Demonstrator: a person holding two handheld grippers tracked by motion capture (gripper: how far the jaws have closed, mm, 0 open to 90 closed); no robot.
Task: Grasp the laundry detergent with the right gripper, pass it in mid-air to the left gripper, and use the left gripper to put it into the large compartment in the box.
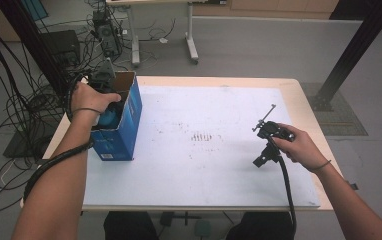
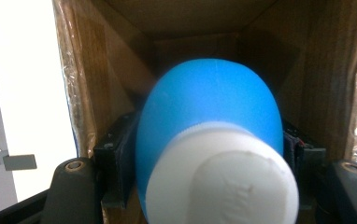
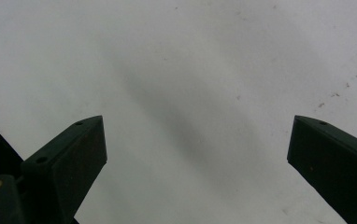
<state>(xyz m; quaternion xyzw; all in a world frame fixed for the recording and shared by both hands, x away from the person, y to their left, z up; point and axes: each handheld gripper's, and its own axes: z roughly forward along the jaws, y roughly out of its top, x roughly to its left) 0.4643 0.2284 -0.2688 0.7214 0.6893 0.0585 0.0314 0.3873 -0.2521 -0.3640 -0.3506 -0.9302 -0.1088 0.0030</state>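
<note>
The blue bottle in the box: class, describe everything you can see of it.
The blue bottle has a rounded, smooth, plastic-looking body and a white ribbed cap that points toward the left tool's camera. It sits inside the open cardboard box, blue outside and brown inside, at the table's left edge. The left tool has its black jaws on either side of the body; whether they press on it cannot be told.

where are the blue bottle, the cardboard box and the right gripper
blue bottle (image 2: 209, 107), left gripper view, its blue body
cardboard box (image 1: 129, 117), high view, its blue outer side
right gripper (image 3: 195, 154), right gripper view, gap between its open jaws
</note>
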